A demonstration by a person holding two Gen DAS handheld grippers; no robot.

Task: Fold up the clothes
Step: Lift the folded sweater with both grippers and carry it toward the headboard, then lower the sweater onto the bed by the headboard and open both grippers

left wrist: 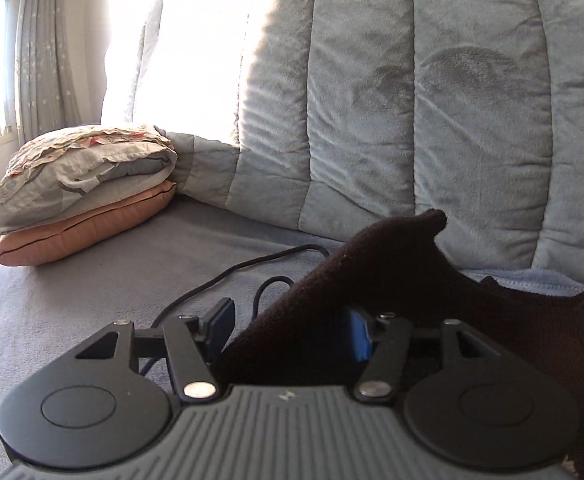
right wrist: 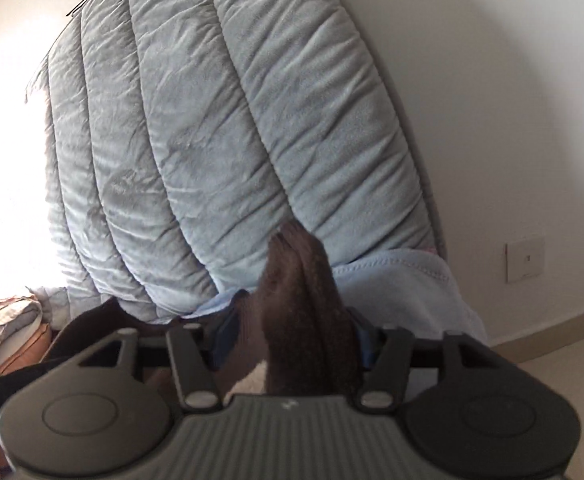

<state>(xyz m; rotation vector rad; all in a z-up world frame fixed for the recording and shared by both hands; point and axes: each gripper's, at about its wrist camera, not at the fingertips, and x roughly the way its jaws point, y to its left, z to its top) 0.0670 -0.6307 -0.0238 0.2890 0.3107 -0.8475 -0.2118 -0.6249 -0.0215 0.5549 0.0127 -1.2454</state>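
A dark brown knit garment (left wrist: 392, 264) lies bunched on the grey bed sheet (left wrist: 71, 300), with one corner sticking up. My left gripper (left wrist: 292, 328) stands open; the fabric sits loosely between its fingers, against the blue right pad (left wrist: 360, 334) and apart from the left one. In the right wrist view, another raised fold of the same garment (right wrist: 296, 280) stands between the spread fingers of my right gripper (right wrist: 296, 336), which is open too. A pale patch shows low in that fold.
A quilted grey-blue blanket (left wrist: 412, 100) rises behind the garment. Two stacked pillows (left wrist: 79, 196) lie at the far left by a curtain (left wrist: 43, 52). A black cable (left wrist: 219, 276) runs over the sheet. A light blue cloth (right wrist: 392, 280), a wall socket (right wrist: 524, 260) and floor are on the right.
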